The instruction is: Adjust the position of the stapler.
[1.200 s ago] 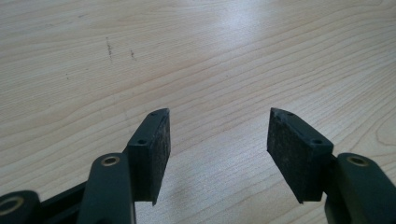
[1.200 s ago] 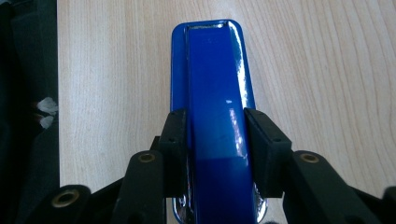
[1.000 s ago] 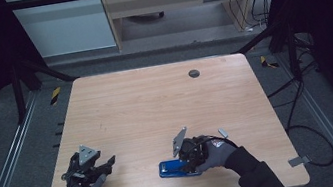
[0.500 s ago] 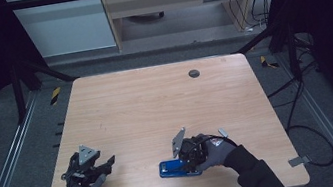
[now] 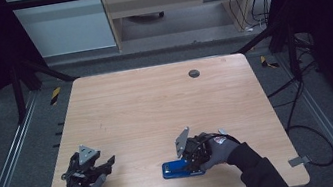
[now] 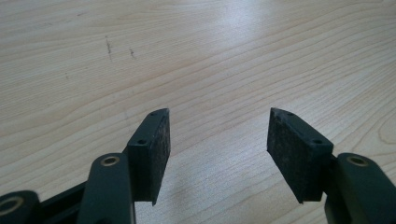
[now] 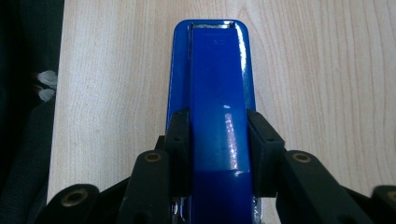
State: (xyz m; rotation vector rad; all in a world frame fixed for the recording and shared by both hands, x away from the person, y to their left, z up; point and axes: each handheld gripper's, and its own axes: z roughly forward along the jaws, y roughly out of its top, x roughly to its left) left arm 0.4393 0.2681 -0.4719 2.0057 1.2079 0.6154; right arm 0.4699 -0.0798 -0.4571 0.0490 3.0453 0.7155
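A glossy blue stapler point(image 5: 176, 169) lies flat on the wooden table point(image 5: 157, 110) near its front edge, its length running left-right in the high view. My right gripper point(image 5: 189, 163) is shut on the stapler point(image 7: 217, 93), one black pad point(image 7: 178, 144) pressed on each side of its rear half. My left gripper point(image 5: 107, 163) rests at the front left of the table, open, its two pads point(image 6: 156, 149) wide apart over bare wood with nothing between them point(image 6: 217, 149).
A small dark round grommet point(image 5: 193, 73) sits in the tabletop at the far middle-right. In the right gripper view the table's front edge point(image 7: 58, 93) runs just left of the stapler, with dark floor beyond. Metal rails point(image 5: 8, 164) flank the table.
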